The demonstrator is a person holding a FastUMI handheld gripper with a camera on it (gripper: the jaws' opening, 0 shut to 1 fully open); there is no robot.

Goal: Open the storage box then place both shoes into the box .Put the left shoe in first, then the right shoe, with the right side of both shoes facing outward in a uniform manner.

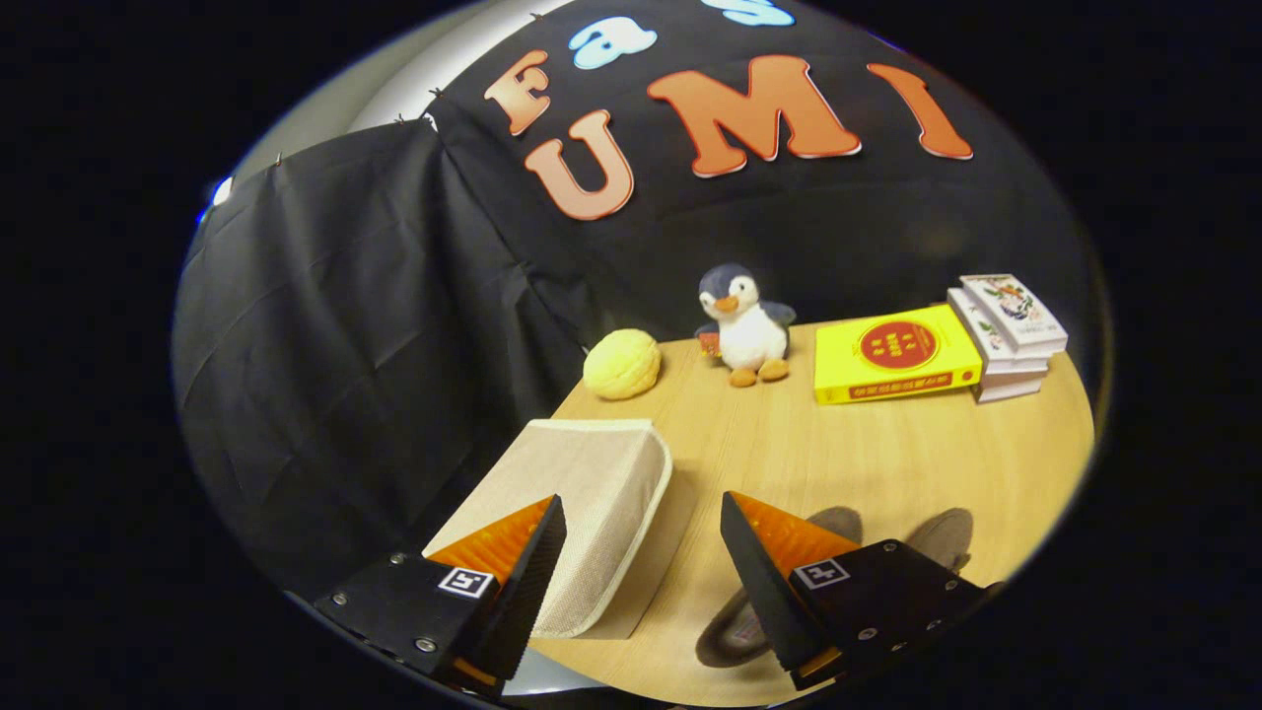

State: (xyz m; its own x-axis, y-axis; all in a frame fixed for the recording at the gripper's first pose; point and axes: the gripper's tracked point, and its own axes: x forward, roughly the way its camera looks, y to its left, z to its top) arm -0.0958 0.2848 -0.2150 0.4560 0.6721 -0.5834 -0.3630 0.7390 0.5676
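Beige woven fabric covers the storage box [582, 503], which sits closed at the near left corner of the wooden table [887, 454], its lid still down. Gripper [643, 582] hangs above the table with its fingers spread wide and nothing between them; the left finger overlaps the box's near right edge, the right finger sits off to the box's right. Two grey shoes [838, 567] lie on the table just right of the box, mostly hidden under the right finger, so which is the left shoe cannot be told. Far behind the box: a yellow bun-like ball [621, 364], a plush penguin [744, 325], a yellow book [895, 353] and a stack of white books [1008, 335]. Task looks to be at its start, the box unopened. Risks, as I judge them: soft fabric lid may slip or fold if pinched at the edge instead of lifted cleanly; the light box may slide toward the table's left edge when pushed; picking the wrong shoe first, since they are partly hidden; a downward reach may knock the shoes.
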